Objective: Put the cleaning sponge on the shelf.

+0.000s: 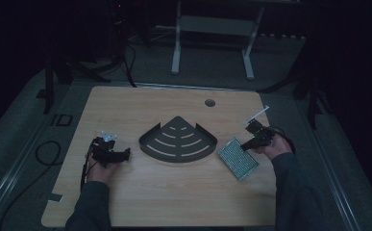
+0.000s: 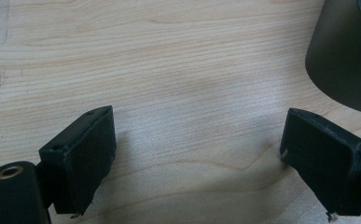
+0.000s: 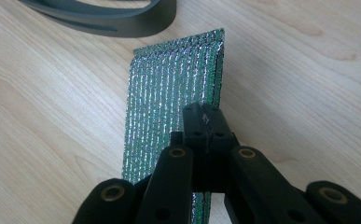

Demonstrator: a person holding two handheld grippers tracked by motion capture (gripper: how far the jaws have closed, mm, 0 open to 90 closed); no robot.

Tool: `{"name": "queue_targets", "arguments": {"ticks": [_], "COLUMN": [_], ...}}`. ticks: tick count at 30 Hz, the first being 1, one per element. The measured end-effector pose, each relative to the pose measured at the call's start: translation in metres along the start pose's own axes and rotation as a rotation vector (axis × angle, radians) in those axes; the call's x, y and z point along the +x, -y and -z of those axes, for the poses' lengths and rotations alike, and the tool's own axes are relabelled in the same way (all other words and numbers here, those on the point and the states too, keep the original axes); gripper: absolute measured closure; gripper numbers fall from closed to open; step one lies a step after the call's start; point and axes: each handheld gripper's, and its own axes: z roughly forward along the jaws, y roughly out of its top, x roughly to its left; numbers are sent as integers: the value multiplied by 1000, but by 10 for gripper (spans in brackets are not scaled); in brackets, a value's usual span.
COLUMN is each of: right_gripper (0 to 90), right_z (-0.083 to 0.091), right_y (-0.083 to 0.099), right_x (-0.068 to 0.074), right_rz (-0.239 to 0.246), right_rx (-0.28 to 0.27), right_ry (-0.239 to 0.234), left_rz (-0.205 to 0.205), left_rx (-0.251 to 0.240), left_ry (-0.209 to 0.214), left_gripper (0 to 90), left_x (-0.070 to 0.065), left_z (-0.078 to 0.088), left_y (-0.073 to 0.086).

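Right now we hold a gripper in each hand at a wooden table [image 1: 174,192]. Our right gripper [image 1: 249,143] has its jaws clenched on the edge of a sponge [image 1: 238,158], a flat rectangular pad with a glittery green and silver face. In the right gripper view the two black jaws meet tight on the sponge [image 3: 169,98], pinching it along its right edge, so that the pad stands tilted up on that side and its ribbed face turns toward the left of that view. Its far corner points toward a dark curved rim, which belongs to the tray [image 3: 113,18].

From the high view, the sponge lies on the right part of the table, just right of the tray [image 1: 178,142] and not touching it as far as we can tell. The tray is dark, fan-shaped, with curved slots in its floor and a low wall; it sits in the middle of the table. A small round hole [image 1: 210,102] shows in the tabletop behind it.

Our left gripper [image 1: 121,155] rests low at the left of the tray, pointing toward it. In the left gripper view its jaws stand wide apart with bare wood between them [image 2: 197,140]; it grips nothing. The tray's wall [image 2: 346,60] shows at the upper right of that view, near the right jaw and apart from it.
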Motion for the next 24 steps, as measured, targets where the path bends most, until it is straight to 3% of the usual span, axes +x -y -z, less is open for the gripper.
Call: {"name": "queue_targets", "arguments": {"ticks": [24], "right_gripper": [900], "right_z": [24], "right_y": [-15], "right_x": [3], "right_rz": [21], "right_rx": [-23], "right_ry": [16], "left_rz": [1], "left_rx": [-1], "left_ry": [0], "left_gripper": [108], "left_x": [0], "left_z": [0], "left_y": [0]}}
